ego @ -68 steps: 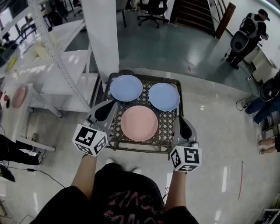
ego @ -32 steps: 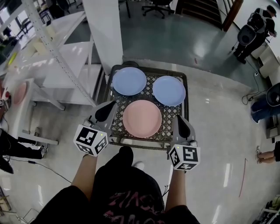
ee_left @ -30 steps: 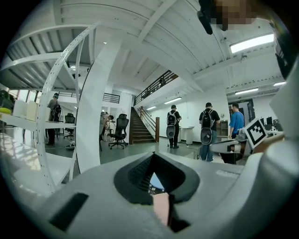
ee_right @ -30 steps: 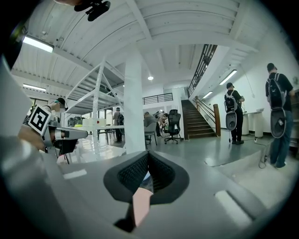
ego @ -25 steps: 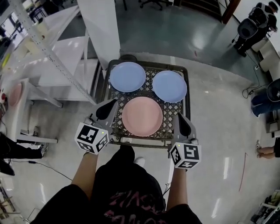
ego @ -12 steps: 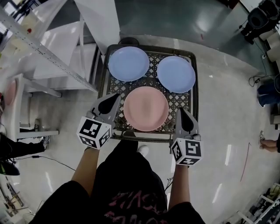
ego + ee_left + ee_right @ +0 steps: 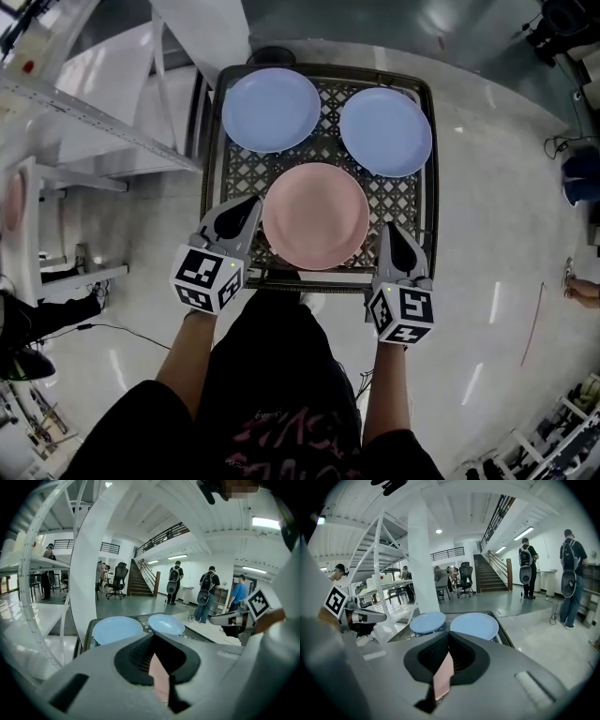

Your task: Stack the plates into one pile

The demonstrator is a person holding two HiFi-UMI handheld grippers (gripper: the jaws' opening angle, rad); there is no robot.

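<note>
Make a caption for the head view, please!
Left tongs and right tongs, both shut, flank a round pink plate; two round blue plates sit behind.

left plate (image 7: 271, 109) blue | right plate (image 7: 385, 131) blue | near plate (image 7: 316, 216) pink

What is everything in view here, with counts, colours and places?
blue plates: 2, pale blue, far left and far right of the table, side by side
pink plate: 1, pink, near middle of the table, not stacked
mesh table: 1, dark, in front of the person
shelving rack: 1, white, left of the table
pillar: 1, white, beyond the far left corner
people: several, standing in the background
office chair: 1, black, background
left hand-held gripper: grey, left of the pink plate, shut, empty
right hand-held gripper: grey, right of it, shut, empty
</note>
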